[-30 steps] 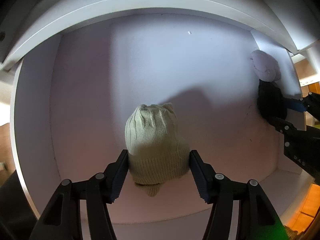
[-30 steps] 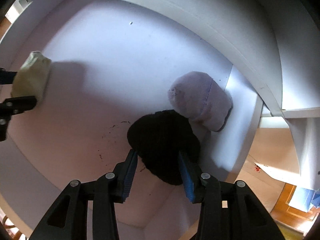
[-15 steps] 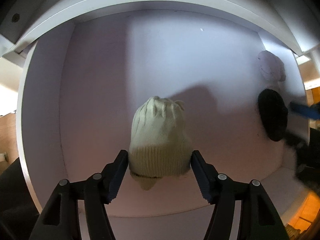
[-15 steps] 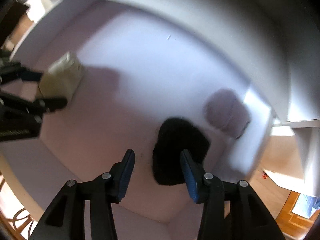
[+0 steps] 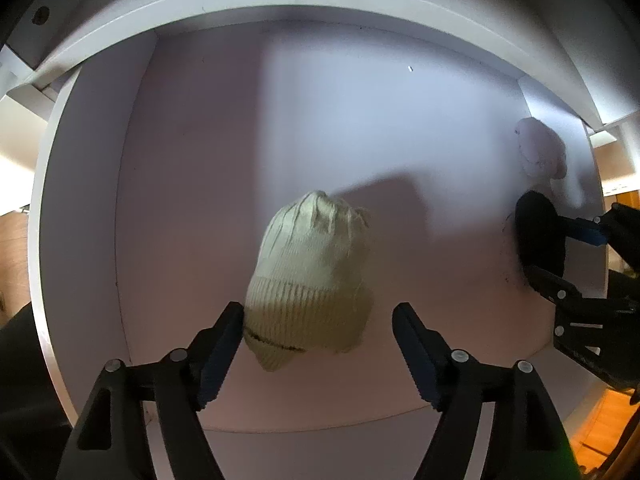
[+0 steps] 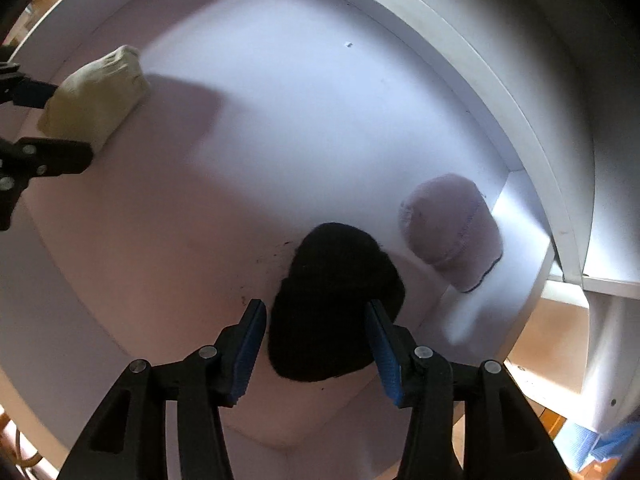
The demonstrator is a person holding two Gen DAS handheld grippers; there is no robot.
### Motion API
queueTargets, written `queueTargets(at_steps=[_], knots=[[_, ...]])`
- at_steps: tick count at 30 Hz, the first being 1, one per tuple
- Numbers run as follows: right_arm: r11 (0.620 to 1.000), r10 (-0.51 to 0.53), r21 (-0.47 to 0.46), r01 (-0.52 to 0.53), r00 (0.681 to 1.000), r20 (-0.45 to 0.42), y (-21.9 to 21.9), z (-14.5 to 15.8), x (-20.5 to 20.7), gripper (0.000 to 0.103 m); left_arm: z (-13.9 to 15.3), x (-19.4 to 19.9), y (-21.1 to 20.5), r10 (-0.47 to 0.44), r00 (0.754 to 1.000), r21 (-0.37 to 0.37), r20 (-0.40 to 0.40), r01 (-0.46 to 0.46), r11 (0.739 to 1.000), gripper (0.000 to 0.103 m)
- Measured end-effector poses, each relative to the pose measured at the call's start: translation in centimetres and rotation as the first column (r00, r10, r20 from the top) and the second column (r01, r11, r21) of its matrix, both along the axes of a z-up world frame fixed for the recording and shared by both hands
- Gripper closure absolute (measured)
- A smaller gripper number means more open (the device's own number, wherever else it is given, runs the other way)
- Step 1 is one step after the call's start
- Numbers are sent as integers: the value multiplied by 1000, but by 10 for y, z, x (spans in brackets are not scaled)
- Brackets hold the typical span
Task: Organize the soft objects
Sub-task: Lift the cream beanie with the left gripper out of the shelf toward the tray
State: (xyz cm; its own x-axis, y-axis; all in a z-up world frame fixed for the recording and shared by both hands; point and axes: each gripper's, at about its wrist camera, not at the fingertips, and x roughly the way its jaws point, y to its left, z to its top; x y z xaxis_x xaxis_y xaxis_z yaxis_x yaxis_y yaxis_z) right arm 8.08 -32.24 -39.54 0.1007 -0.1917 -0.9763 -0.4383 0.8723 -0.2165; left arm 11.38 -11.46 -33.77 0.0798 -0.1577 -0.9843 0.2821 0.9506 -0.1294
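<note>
Hats going down in a row inside a white cubby (image 5: 200,128), so spacing looks like the whole point. Cream knit hat (image 5: 308,280) sits mid-floor between the left gripper (image 5: 318,340) fingers, which have just been opening; clear gap on the right pad, left pad barely brushing the cuff, so probably let go on purpose. Black hat (image 6: 336,304) lies further right, near the side wall, between the right gripper (image 6: 316,344) pads, also just easing apart; can't tell if the pads are off it yet. Pale lilac hat (image 6: 452,224) tucked in the back corner, just beside the black one. Guessing one slot each, corner outward.
</note>
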Motion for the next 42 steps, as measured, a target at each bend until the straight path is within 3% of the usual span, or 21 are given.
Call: queueTargets(at_steps=[5,9,12,16,25,30,36,42], knots=[[981,-163,109,160,986,20,-15,28,12,51,-7,-5,4,33,999,-24,3,-33,999,22],[960,-256,106,260,965,-54,-26,11,16,51,-11,-8,2,44,999,-31,-2,-44,999,22],[955,-260,126,268,963,-75,-21,3,18,49,-8,-9,3,45,999,-32,4,-45,998,22],[952,-229,185,246,968,-105,-4,4,9,53,-1,-5,14,62,998,-38,7,-61,997,22],[954,-244,156,257,965,-95,7,-1,11,51,-6,6,16,114,993,-65,-18,-115,991,22],[943,-290,141,301,952,-95,12,-2,6,50,-16,-1,8,51,999,7,-13,-51,999,41],[943,-285,143,301,951,-120,14,-11,5,48,-13,-14,6,19,1000,-5,5,-19,1000,43],[916,-328,178,360,926,-187,-1,-21,2,50,13,-26,17,10,999,-31,51,-9,999,43]])
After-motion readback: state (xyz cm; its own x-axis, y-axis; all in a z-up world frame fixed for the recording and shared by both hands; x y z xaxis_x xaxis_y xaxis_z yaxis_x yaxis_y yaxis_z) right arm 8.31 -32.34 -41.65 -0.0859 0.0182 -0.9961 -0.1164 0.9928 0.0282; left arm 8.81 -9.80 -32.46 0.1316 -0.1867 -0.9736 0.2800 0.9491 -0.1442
